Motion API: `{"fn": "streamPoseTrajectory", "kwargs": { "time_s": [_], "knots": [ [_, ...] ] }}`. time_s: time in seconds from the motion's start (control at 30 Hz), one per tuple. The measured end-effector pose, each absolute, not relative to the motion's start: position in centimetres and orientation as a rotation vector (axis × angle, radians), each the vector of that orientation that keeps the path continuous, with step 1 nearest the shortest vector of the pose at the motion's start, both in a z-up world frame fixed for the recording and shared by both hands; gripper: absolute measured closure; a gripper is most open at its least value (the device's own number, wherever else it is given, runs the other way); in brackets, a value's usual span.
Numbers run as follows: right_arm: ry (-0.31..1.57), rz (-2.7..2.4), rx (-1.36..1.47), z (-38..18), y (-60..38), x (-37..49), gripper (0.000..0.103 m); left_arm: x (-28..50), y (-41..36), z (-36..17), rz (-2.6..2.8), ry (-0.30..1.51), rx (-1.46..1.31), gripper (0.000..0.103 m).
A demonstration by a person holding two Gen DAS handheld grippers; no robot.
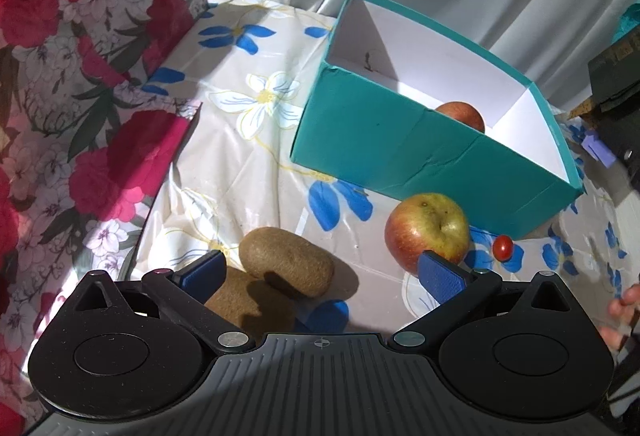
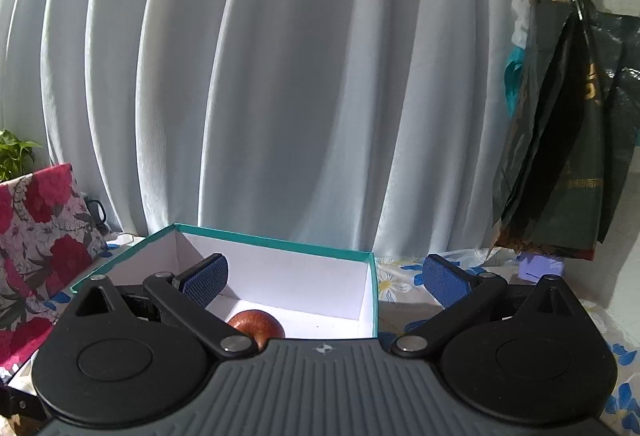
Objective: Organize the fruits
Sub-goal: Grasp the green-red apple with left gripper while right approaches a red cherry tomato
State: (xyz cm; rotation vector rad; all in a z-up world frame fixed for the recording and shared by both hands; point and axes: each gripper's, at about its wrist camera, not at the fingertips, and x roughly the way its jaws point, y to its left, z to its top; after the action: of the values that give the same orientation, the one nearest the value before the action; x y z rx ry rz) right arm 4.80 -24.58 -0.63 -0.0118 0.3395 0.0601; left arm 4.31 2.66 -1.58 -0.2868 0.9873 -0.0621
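Note:
A teal box [image 1: 400,156] with a white inside stands on the flowered tablecloth, and a red apple [image 1: 462,114] lies in it. In front of the box rest a red-yellow apple [image 1: 426,228], a cherry tomato [image 1: 502,248] and two brown kiwis [image 1: 286,266]. My left gripper [image 1: 322,274] hovers open low over the kiwis, with nothing between its blue pads. In the right wrist view my right gripper [image 2: 324,282] stands wide open and empty above the teal box [image 2: 280,276], whose red apple [image 2: 256,324] lies just below the jaws.
A red floral cushion [image 1: 72,84] borders the table on the left. White curtains [image 2: 280,76] hang behind the box. Dark bags [image 2: 560,140] hang at the right. A person's fingers [image 1: 624,308] show at the right edge of the left wrist view.

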Motion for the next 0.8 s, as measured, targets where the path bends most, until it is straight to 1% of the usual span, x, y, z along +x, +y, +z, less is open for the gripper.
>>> {"fn": "streamPoseTrajectory", "kwargs": {
  "time_s": [0.07, 0.23, 0.4, 0.8],
  "knots": [
    [0.476, 0.1, -0.009, -1.8, -24.4, 4.7, 0.0, 4.7, 1.7, -1.5, -0.09, 0.98, -0.262, 0.0],
    [0.555, 0.088, 0.125, -3.4, -25.8, 2.5, 0.0, 5.5, -1.0, -1.5, -0.141, 0.961, -0.174, 0.0],
    [0.581, 0.02, 0.169, -3.9, -26.9, 0.7, 0.0, 6.0, -3.0, -1.7, -0.196, 0.962, -0.139, 0.0],
    [0.558, -0.004, 0.112, -4.1, -26.3, -1.4, 0.0, 7.2, -5.3, -2.4, -0.212, 0.959, -0.077, 0.0]
  ]
}}
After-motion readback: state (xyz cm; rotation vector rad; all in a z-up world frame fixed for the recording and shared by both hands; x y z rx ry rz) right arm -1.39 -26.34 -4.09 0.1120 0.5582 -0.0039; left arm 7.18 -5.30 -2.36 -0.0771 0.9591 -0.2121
